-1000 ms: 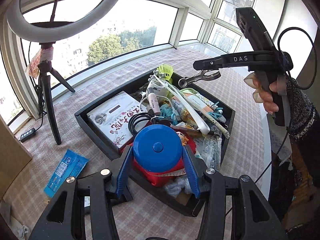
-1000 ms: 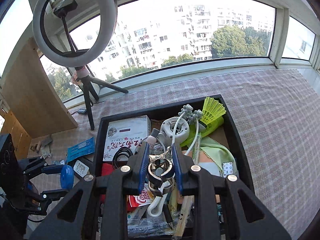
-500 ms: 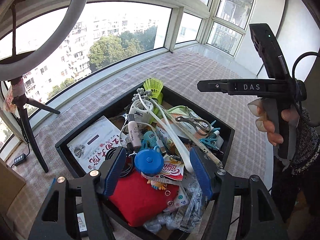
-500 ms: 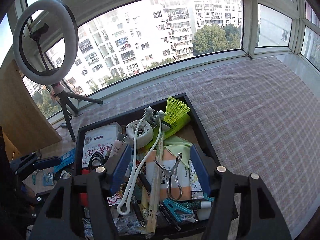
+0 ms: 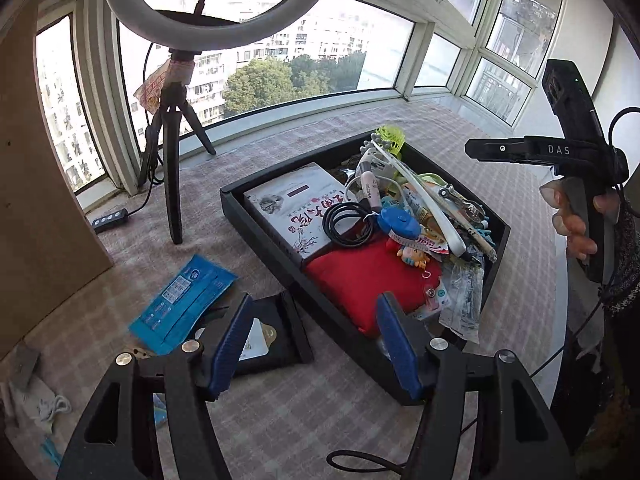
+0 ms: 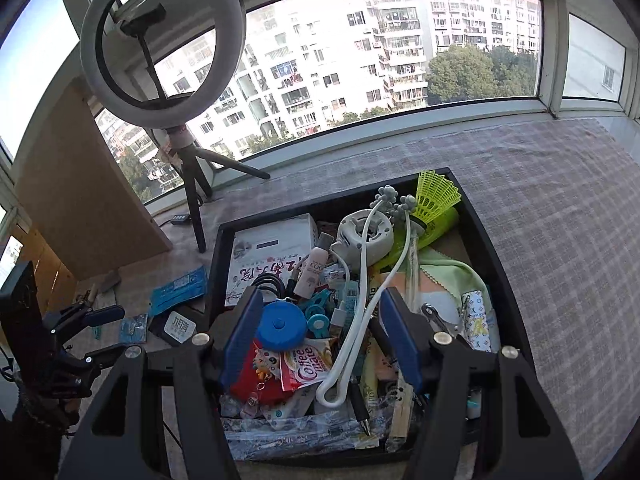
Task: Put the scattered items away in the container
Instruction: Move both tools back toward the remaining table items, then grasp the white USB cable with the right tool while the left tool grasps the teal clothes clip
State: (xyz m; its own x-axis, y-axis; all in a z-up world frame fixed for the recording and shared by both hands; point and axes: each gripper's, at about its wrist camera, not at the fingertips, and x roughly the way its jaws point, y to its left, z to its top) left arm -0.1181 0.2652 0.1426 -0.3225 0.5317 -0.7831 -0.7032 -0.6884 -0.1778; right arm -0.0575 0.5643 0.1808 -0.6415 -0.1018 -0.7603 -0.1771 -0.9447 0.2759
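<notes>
The black tray [image 5: 260,226] is heaped with items: a book [image 5: 296,208], a red cushion [image 5: 360,276], a blue tape measure [image 5: 398,220] and a metal clip [image 6: 436,320]. My left gripper [image 5: 315,302] hovers over the tray's near left wall, its jaws closing slightly with nothing between them. Just left of it on the cloth lie a black packet [image 5: 268,336] and a blue packet [image 5: 184,300]. My right gripper [image 6: 322,294] is open and empty above the tray's near end, over the tape measure [image 6: 280,326]. It appears side-on as the right gripper [image 5: 476,148] in the left wrist view.
A ring light on a tripod [image 5: 176,160] stands left of the tray, beside a wooden board [image 5: 40,200]. Its cable and switch [image 5: 110,220] run along the window sill. Small bits, among them a white string pouch [image 5: 48,408], lie at the near left. Checked cloth [image 6: 560,240] stretches right.
The left gripper let go of the blue tape measure into the tray and swung back left toward the packets. The right gripper released the metal clip into the tray and opened wide.
</notes>
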